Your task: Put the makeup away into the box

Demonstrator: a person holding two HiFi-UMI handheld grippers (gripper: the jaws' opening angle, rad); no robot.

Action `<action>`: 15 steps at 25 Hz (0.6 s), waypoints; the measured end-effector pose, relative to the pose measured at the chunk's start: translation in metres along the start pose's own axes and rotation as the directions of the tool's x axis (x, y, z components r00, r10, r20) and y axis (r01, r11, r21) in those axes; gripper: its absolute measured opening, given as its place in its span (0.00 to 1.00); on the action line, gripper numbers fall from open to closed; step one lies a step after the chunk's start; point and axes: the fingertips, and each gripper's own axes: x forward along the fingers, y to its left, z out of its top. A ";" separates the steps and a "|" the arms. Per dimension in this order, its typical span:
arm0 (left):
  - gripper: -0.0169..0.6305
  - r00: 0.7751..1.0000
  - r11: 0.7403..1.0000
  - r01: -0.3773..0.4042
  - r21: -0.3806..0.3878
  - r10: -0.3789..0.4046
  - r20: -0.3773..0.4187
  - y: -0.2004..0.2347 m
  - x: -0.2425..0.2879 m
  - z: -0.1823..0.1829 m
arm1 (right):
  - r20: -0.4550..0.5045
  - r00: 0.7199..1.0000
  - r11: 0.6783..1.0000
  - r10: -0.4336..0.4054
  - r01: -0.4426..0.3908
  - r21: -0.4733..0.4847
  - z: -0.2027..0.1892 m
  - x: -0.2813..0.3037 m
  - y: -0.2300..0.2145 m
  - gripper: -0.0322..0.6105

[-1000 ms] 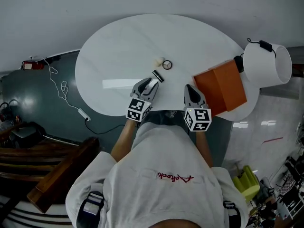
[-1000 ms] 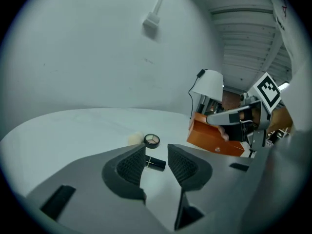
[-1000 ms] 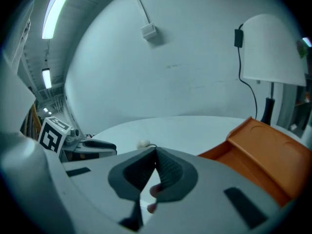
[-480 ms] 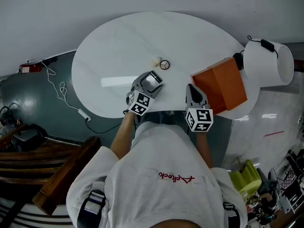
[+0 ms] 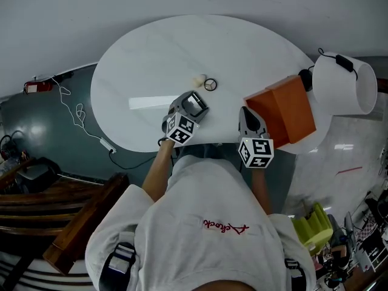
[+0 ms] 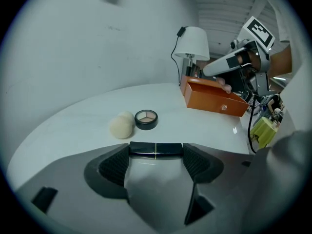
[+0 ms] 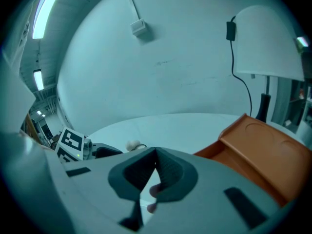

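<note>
Orange rectangular box [image 5: 285, 111] sits at rt edge of white oval worktop [image 5: 151, 47], head view; left gripper [image 5: 193, 103] at near edge. Left gripper view: jaws have just been opening, now wide; slim black makeup case [image 6: 156, 149] lies on worktop between tips, unclamped. Round eyeshadow pot [image 6: 146, 119] & beige sponge puff [image 6: 122, 126] just beyond. Right gripper view: right gripper [image 7: 155, 155] closed, empty, beside box. Likely step: case pick-up. Next: close squarely, lift, carry to box.

Dim, grey-blue light fills the head view, where a pale strip of glare crosses the white table [image 5: 182, 47] near its front edge. Both gripper views bend hard into black corners. The right one is tinted teal, with ceiling tubes [image 7: 45, 8] glowing at upper left.
</note>
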 end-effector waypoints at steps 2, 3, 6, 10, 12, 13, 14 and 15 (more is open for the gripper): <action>0.54 1.000 1.000 0.010 -0.003 -0.010 0.004 0.000 0.000 -0.001 | 0.001 1.000 1.000 -0.001 0.001 0.003 0.000 0.001 0.000 0.08; 0.54 1.000 1.000 0.013 -0.001 -0.013 0.005 0.000 0.000 -0.001 | 0.001 1.000 1.000 -0.002 0.002 0.004 0.000 0.001 0.000 0.08; 0.54 1.000 1.000 0.020 -0.002 -0.020 0.018 -0.001 -0.001 0.002 | 0.002 1.000 1.000 -0.005 0.005 0.010 -0.001 0.000 0.001 0.08; 0.54 0.998 1.000 0.015 -0.004 -0.014 0.063 -0.001 -0.006 0.013 | 0.005 1.000 1.000 -0.012 0.012 0.016 -0.003 -0.002 0.000 0.08; 0.54 0.996 1.000 0.008 0.014 -0.010 0.084 0.001 -0.009 0.023 | 0.013 1.000 1.000 -0.020 0.019 0.016 -0.001 -0.003 -0.001 0.08; 0.54 0.995 1.000 0.006 0.026 -0.009 0.097 0.001 -0.010 0.030 | 0.019 1.000 1.000 -0.024 0.024 0.017 0.000 -0.005 -0.002 0.08; 0.54 0.994 0.999 0.004 0.035 -0.008 0.112 0.001 -0.012 0.037 | 0.027 0.999 0.999 -0.029 0.029 0.019 0.002 -0.007 -0.002 0.08; 0.54 0.992 0.999 0.002 0.042 -0.007 0.128 0.001 -0.015 0.046 | 0.036 0.999 0.999 -0.036 0.035 0.021 0.004 -0.011 -0.003 0.08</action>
